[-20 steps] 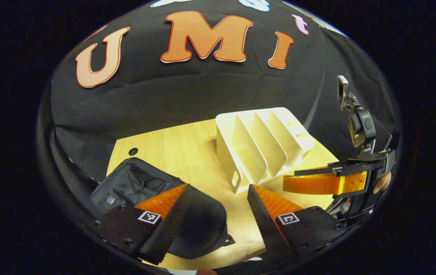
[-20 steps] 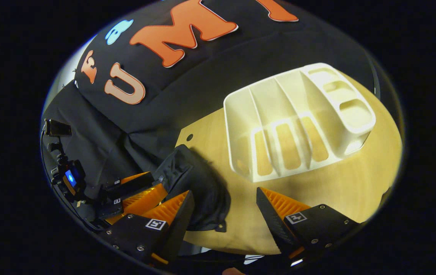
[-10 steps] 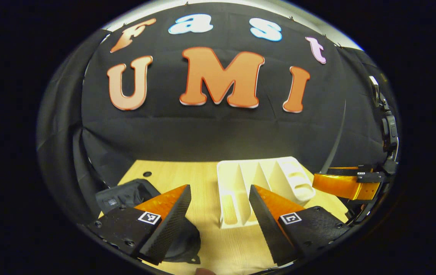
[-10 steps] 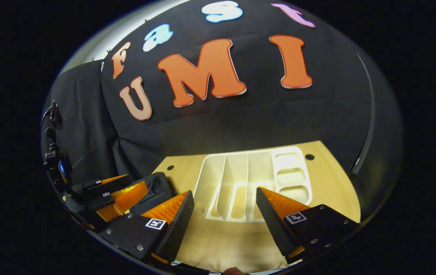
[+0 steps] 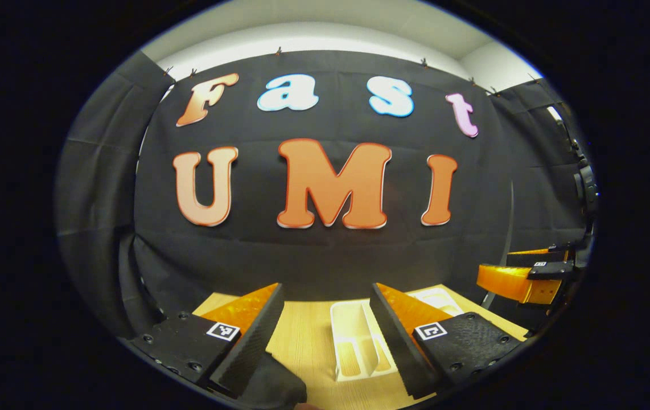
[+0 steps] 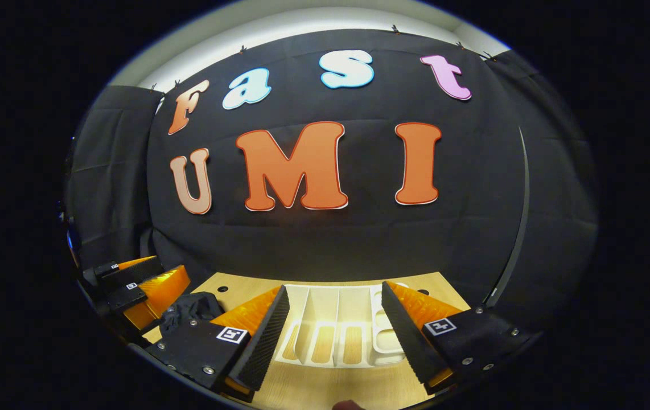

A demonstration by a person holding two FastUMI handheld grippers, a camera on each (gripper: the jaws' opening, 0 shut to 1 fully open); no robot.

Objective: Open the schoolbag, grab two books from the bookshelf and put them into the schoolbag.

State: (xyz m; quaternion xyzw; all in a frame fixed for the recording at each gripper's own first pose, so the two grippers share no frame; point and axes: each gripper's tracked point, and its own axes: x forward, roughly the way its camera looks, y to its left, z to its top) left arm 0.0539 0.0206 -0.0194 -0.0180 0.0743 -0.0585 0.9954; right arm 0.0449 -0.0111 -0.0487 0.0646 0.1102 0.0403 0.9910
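I have both tools raised and level, looking across the table [image 6: 325, 393] toward the booth wall, and neither carries anything: the left tool [image 5: 325, 336] stands wide, its fingers apart with nothing between them, and the right tool [image 6: 333, 336] is spread wide as well. The white bookshelf [image 6: 336, 330] sits on the table straight ahead of my right tool, and its slots look bare, with no books that I can make out. The schoolbag [image 6: 194, 310], a dark soft heap, lies to the left of the bookshelf, just beside my left tool, which I also see at the left edge of the right gripper view. I judge the loading is done or nearly so, and the step in hand is to draw back cleanly. To do it well I would keep both tools wide and high, clear of the bag's fabric and the shelf's dividers, so nothing snags or tips. Whether the books lie inside the bag I cannot tell.
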